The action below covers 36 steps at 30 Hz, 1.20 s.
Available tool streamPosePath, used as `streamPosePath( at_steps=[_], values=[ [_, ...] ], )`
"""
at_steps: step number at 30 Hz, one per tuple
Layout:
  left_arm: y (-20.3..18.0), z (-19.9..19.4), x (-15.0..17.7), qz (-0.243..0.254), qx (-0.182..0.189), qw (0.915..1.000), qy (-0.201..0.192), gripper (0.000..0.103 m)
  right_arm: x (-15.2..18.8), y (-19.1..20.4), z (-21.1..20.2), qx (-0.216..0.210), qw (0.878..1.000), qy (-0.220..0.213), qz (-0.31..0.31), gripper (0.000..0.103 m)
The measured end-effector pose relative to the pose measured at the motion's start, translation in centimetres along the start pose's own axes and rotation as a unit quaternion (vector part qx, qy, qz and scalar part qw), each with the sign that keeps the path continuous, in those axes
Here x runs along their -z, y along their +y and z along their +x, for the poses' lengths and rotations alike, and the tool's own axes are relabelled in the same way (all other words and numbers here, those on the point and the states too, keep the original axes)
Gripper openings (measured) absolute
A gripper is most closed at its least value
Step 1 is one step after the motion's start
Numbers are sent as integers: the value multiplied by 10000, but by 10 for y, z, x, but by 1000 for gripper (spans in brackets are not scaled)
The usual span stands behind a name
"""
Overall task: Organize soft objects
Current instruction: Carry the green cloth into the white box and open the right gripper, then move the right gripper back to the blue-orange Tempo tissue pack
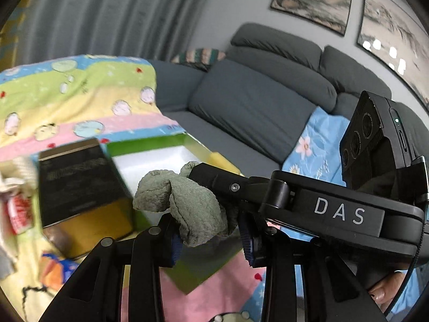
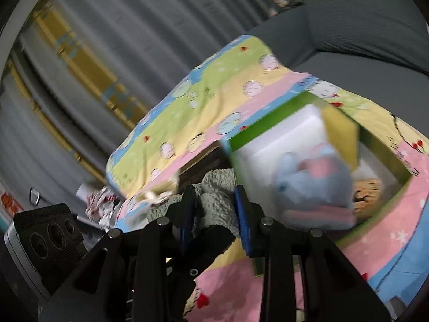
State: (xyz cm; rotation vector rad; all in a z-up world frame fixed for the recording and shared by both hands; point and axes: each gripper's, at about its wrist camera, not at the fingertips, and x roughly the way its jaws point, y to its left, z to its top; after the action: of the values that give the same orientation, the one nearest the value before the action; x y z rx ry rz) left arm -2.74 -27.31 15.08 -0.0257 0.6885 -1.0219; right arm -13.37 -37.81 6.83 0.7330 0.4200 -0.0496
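Both jaws on grey cloth (image 1: pixel 185 204), green box (image 1: pixel 161 145) behind, black box (image 1: pixel 77 182) beside

Black plastic left gripper (image 1: pixel 211 244), blue ribbed pads (image 1: pixel 245 244) inside fingers, round silver pivot pins behind. Right gripper (image 2: pixel 214 221) same; white "DAS" lettering (image 1: pixel 339 212), silver screw (image 1: pixel 235 186), triple-lens module (image 1: pixel 362 139).

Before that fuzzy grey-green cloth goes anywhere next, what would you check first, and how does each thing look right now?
1. Grey-green cloth gripped: ok, the right gripper is closed on it.
2. Left gripper also gripping it: cannot tell; the cloth hangs between its jaws.
3. Green box open: ok.
4. Room in the box: cannot tell; a blue plush toy already lies inside.
5. Black box clear of the path: cannot tell, the picture is blurred.
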Motion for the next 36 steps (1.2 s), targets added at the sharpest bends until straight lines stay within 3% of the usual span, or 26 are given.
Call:
streamPosePath(
  at_steps=[5,9,14,22,23,25,29,31,34,36],
  values=[
    [2,34,2,-181,180,9987,434,36,-4,-27,7,464,9984,59,324,30],
    [0,49,4,-184,-20,9979,615,36,-4,-39,14,576,9969,198,503,29],
    [0,65,11,-279,-231,9952,911,36,-2,-47,23,1224,9909,249,502,30],
    [1,72,17,-447,-207,9935,1023,37,-3,-60,21,1570,9856,184,594,29],
    [1,71,17,-475,-206,9935,1014,40,-4,-62,19,1563,9856,158,622,29],
    [1,67,17,-460,-240,9939,972,57,-4,-63,18,1645,9842,67,658,29],
    [-2,56,15,-349,-298,9955,827,66,-5,-60,12,1876,9807,-52,541,30],
    [-2,49,13,-350,-298,9958,793,69,-6,-57,8,1924,9800,-74,506,35],
    [0,35,12,-383,-292,9963,714,81,-6,-52,-1,2055,9776,-247,391,53],
    [2,22,12,-396,-314,9969,604,81,-7,-46,-7,2052,9775,-379,318,64]
  ],
)
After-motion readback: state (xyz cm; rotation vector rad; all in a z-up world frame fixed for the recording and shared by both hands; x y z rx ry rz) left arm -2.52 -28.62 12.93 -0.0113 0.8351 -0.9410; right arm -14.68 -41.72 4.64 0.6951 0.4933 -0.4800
